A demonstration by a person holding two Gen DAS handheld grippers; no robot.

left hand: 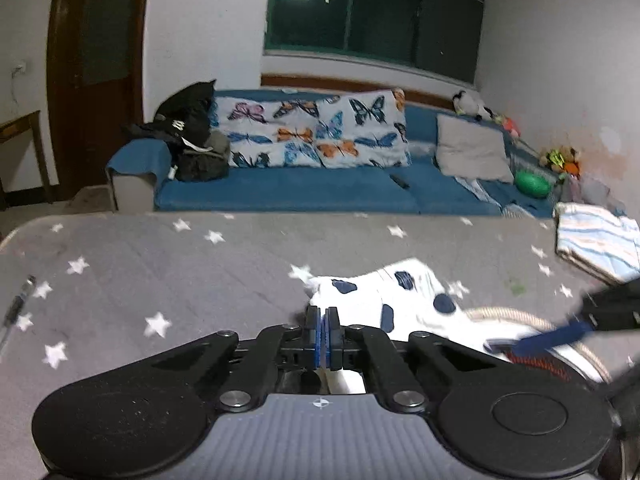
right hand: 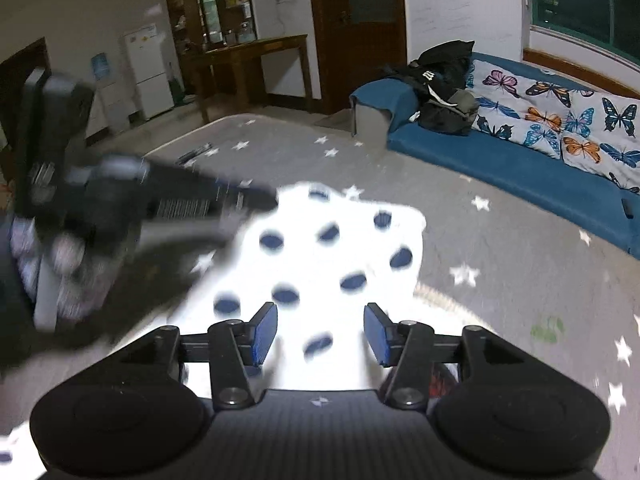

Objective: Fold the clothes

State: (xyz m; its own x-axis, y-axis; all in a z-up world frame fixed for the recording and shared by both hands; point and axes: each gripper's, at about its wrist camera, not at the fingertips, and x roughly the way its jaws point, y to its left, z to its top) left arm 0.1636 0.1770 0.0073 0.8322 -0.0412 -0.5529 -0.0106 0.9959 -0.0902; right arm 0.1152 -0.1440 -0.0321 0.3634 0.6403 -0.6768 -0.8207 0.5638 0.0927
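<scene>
On starred grey cloth (left hand: 120, 264), left gripper (left hand: 324, 332) pinches soft, navy-spotted white garment (left hand: 384, 292).

left hand-held gripper (left hand: 323, 320) pinching spotted garment (left hand: 384, 292), starred tablecloth (left hand: 160, 272)

The table cover (left hand: 224, 264) is matt grey cloth printed with white stars. On it lies a soft white garment (right hand: 328, 256) with dark blue spots, and a folded striped cloth (left hand: 596, 240). Both grippers, left (left hand: 324, 336) and right (right hand: 320, 336), are matt black plastic with ribbed blue pads (right hand: 264, 332) and shiny metal screws.
</scene>
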